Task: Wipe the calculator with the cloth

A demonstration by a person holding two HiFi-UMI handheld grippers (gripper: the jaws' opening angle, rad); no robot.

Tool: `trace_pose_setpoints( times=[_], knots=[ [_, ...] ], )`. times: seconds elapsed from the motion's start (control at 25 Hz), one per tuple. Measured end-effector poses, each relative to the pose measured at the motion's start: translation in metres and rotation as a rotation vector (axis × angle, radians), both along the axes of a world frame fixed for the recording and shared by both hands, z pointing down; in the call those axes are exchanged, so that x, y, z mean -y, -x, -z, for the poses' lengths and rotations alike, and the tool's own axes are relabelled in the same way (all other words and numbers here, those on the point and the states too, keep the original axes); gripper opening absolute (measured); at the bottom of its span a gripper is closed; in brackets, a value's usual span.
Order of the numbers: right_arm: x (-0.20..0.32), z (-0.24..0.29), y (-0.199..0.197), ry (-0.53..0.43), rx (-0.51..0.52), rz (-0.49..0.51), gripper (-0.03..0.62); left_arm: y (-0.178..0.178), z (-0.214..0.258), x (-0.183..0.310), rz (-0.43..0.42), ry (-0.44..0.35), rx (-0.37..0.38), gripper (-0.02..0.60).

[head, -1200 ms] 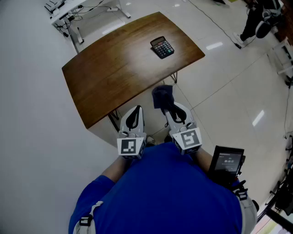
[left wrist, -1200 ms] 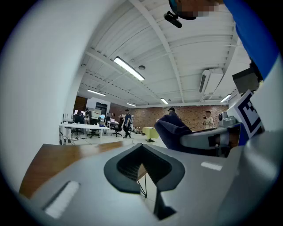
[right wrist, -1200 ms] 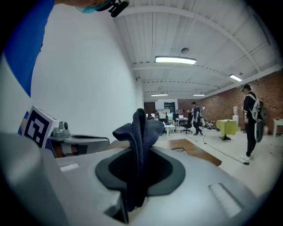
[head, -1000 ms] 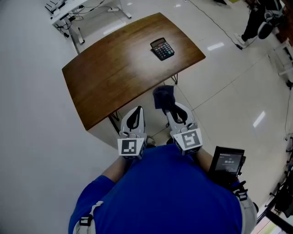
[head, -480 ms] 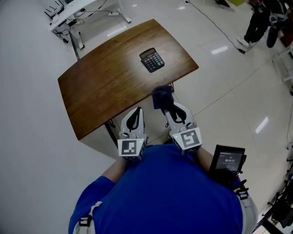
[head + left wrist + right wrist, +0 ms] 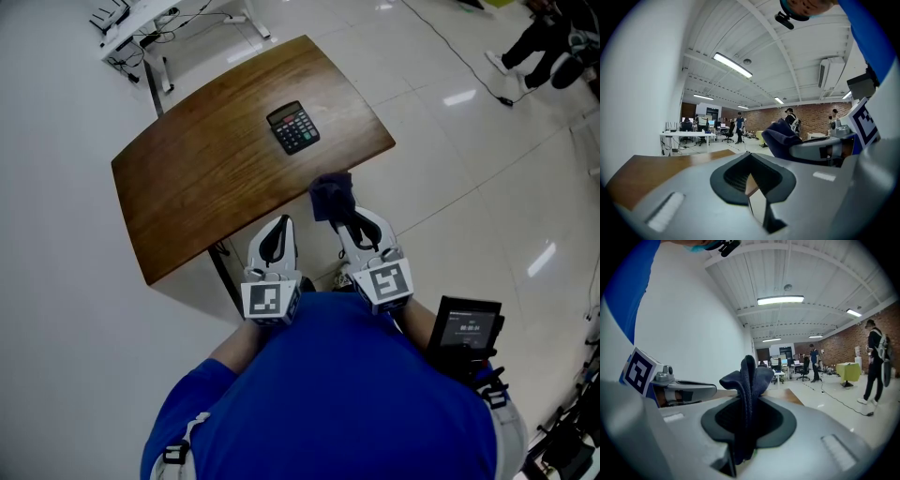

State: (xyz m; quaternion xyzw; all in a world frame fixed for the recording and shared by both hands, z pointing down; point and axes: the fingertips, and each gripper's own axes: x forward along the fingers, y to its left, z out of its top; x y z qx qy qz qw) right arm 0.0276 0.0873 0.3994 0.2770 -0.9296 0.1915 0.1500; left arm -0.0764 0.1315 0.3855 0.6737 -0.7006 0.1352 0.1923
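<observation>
Wiping had not begun, judging by how things lay: the calculator (image 6: 292, 127) sat untouched on the far right part of the table (image 6: 187, 187), well apart from both tools. The one step already done was the pickup. The right gripper (image 6: 341, 217) had its jaws clamped on the cloth (image 6: 331, 196), a dark blue wad that stuck up out of the tips and hung just past the table's near edge. The left gripper (image 6: 275, 232) had its jaws together with nothing between them (its own view showed only a thin slit where they met) and was held close to the person's body (image 6: 328, 394), beside the right one. Still left, as I read it: carrying the cloth over the tabletop, setting it on the calculator and rubbing.

Compared with a little over a second before, the table and calculator lay lower and further left in the head view, while both grippers kept their places in it. The calculator kept its spot on the table, so the person's viewpoint had probably shifted, not the things.
</observation>
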Motion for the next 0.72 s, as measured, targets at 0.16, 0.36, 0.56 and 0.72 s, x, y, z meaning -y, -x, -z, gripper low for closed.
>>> trace_pose_setpoints(
  times=[0.16,0.36,0.56,0.72],
  knots=[
    [0.016,-0.009,-0.002,0.03,-0.002,-0.003,0.069,-0.003,-0.005,0.016,-0.011,0.013,0.033,0.006],
    [0.049,-0.023,0.026,0.047,-0.007,0.015,0.069,0.026,-0.017,0.049,0.008,0.02,0.032,0.006],
    [0.071,-0.035,0.047,0.029,-0.029,0.037,0.069,0.049,-0.035,0.066,0.039,0.022,0.018,0.006],
    [0.076,-0.037,0.061,0.021,-0.042,0.08,0.069,0.059,-0.043,0.073,0.053,0.011,-0.007,0.006]
  ],
)
